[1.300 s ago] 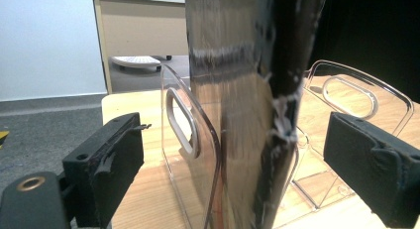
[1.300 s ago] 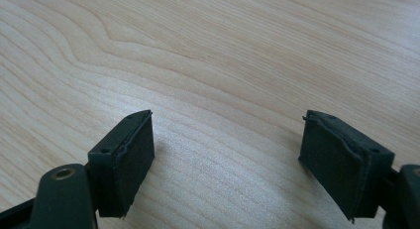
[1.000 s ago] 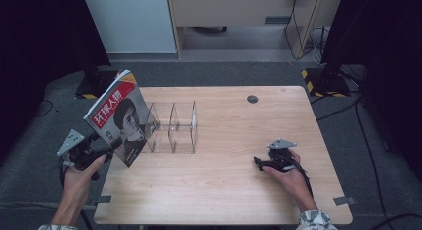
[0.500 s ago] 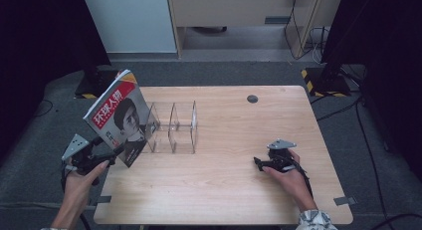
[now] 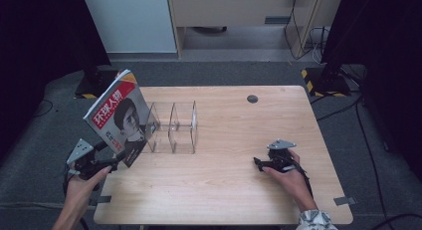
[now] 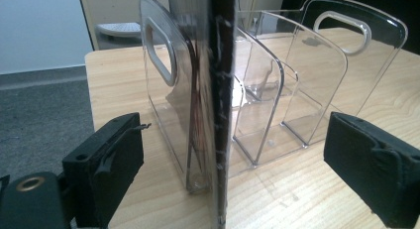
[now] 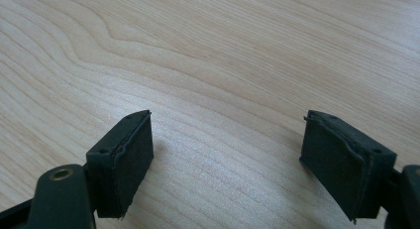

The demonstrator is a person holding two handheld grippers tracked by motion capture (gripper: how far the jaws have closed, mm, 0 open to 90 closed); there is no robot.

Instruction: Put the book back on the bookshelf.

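Glossy magazine stood on edge at the clear rack's outer wall

Paper cover up, the magazine (image 5: 118, 116) leans tilted against the leftmost wall of the acrylic file rack (image 5: 171, 128) — its lower edge on the table (image 5: 224, 190), probably so it can be slid into a slot. Seen along the left gripper (image 6: 233, 162), its spine stands between jaws spread wide, neither pad pressing it (released, it seems). The right gripper (image 5: 271, 162) rests well apart on bare wood — jaws likewise apart, holding nothing.
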